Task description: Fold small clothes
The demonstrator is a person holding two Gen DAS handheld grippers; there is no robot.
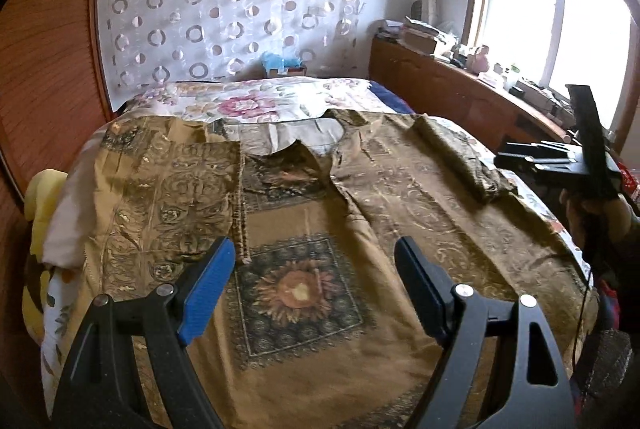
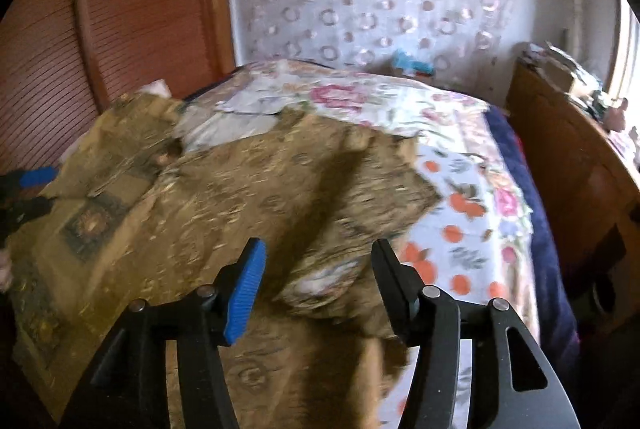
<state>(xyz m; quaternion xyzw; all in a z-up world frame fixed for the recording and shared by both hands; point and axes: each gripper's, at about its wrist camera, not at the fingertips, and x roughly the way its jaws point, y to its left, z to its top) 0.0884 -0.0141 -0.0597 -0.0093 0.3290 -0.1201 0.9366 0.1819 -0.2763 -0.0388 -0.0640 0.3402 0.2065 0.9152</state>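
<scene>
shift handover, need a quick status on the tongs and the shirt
Left tongs open, empty, above the gold patterned shirt. Right tongs open, nothing gripped. Shirt flat on floral bedspread, both sleeves folded in. Nothing in the way.

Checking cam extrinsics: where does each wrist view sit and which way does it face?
Left wrist: on the left claw, angled down over the gold patterned garment on the bed; both open fingers show, plus the right claw and hand at right.
Right wrist: on the right claw, over the garment's folded-in sleeve; open fingers show, left claw at left edge.
Shared: garment, floral bedsheet, circle-patterned curtain.
</scene>
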